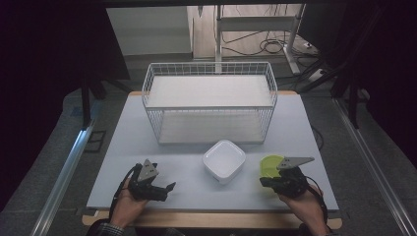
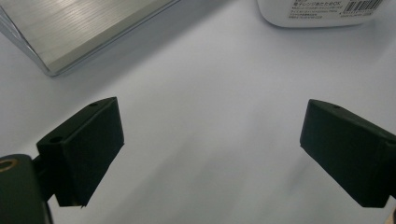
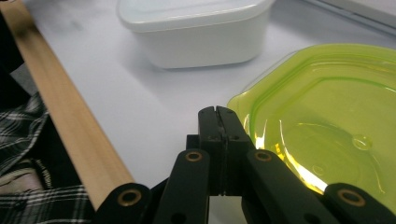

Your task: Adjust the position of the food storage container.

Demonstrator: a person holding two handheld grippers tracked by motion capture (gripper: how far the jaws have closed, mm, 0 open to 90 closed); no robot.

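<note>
1. The right tool (image 3: 217, 112) is fully closed with nothing between its jaws, its tips just beside the near rim of the green lid (image 3: 327, 126).
2. The lid lies flat on the worktop (image 1: 147, 142), right of the white box (image 1: 224, 160).
3. The left tool (image 1: 158, 189) rests wide open and empty on the worktop, well apart from both.
4. To do this well, I judge the right tool must open first, then slide one jaw under the lid's rim tab and pinch it.
5. Keep the approach low; a closed push would only shove the lid away.
</note>
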